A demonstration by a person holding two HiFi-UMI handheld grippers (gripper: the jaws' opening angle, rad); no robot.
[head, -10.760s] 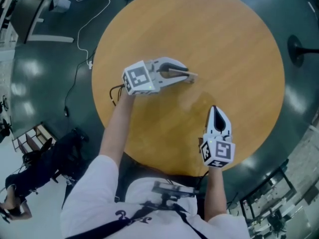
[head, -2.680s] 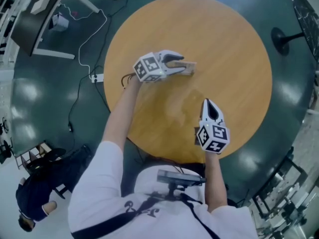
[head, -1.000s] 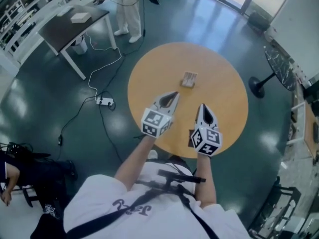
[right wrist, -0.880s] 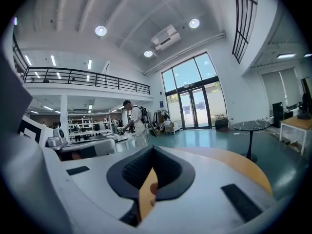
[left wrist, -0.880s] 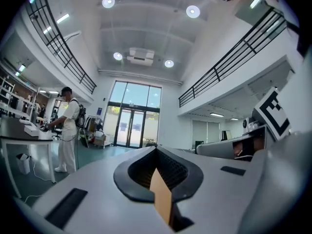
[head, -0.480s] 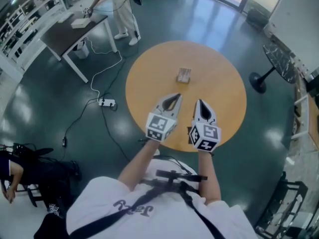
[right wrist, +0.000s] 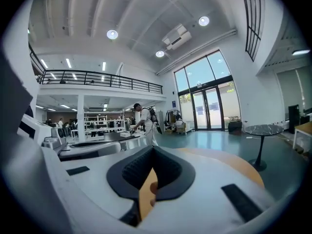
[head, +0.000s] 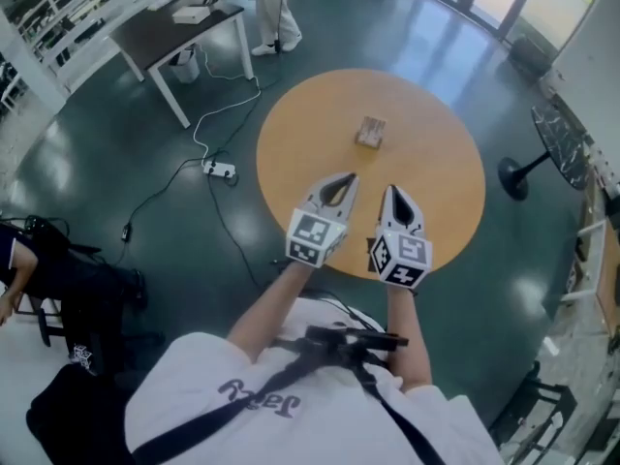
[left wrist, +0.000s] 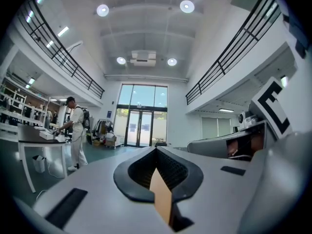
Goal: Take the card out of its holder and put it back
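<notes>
Card holder (head: 369,131) well inside table (head: 436,192) rim

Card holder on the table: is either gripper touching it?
Apart. The head view shows bare table between the card holder and the left gripper and right gripper.

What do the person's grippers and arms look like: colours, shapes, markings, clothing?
The left gripper and the right gripper are light grey, tapering to a point, with black ribbed pads inside. Each carries a white cube with black square markers. The arms are bare below short white sleeves; dark straps cross the shirt.
</notes>
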